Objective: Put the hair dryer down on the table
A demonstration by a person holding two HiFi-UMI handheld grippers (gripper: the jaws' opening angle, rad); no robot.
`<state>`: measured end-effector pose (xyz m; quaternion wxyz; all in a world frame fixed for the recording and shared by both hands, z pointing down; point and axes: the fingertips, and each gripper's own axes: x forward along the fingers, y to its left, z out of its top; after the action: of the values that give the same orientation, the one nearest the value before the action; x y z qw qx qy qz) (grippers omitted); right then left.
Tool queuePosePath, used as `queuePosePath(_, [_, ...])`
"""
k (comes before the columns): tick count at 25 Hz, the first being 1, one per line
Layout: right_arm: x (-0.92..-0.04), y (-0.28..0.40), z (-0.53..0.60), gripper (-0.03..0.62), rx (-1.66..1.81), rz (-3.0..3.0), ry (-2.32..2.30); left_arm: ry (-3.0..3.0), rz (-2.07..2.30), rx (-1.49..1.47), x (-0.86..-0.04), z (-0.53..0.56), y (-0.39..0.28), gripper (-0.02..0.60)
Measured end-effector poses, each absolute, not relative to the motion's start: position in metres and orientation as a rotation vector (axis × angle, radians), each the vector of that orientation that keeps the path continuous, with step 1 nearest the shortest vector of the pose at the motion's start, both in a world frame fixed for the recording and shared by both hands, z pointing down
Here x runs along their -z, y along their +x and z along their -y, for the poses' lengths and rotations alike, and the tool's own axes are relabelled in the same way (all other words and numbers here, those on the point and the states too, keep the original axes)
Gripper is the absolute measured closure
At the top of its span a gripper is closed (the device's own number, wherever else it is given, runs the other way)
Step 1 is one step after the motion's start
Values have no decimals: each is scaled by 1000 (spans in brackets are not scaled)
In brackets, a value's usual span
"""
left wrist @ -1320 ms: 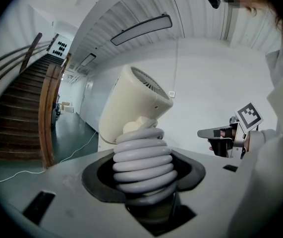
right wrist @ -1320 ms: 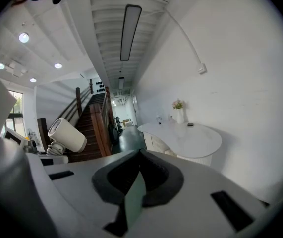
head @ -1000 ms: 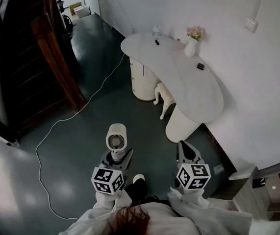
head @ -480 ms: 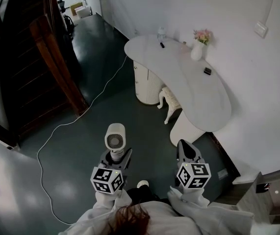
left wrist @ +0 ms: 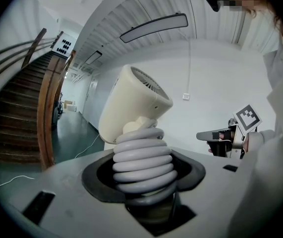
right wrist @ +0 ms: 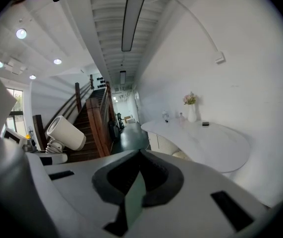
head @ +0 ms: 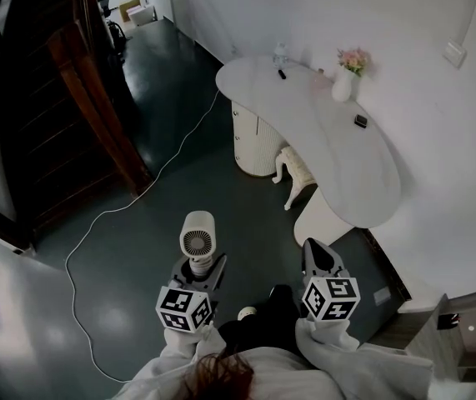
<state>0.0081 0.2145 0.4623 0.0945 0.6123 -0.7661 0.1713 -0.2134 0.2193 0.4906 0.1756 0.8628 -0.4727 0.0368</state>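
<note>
Handling: cream plastic hair dryer (head: 197, 237) prob. light, top-heavy, rigid; left claw (head: 196, 271) pinches its cord-wrapped handle (left wrist: 143, 160), best hold. Right claw (right wrist: 139, 175) pressed together, empty. White curved desk (head: 342, 169) well apart.

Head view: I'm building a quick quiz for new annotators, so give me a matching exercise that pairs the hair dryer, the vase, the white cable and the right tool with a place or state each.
Things:
1. hair dryer
2. vase
3. white cable
4. right tool

Places or states:
A. lying on the floor
B. standing on the table
C. empty, jaws together
D. gripped in the left tool

Pairs: 1-D, 2-B, 3-A, 4-C.
</note>
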Motion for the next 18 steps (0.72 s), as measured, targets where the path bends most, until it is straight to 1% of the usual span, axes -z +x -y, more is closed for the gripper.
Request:
queuePosePath(9, [-479,-14,-177,545,-541,2309,1706,2342,1387,-86,-506,-203,-232,356])
queuePosePath(18, [-484,-12,-113,545,-550,2326,1682,2304,1431,-81,-510,-147,-237,356])
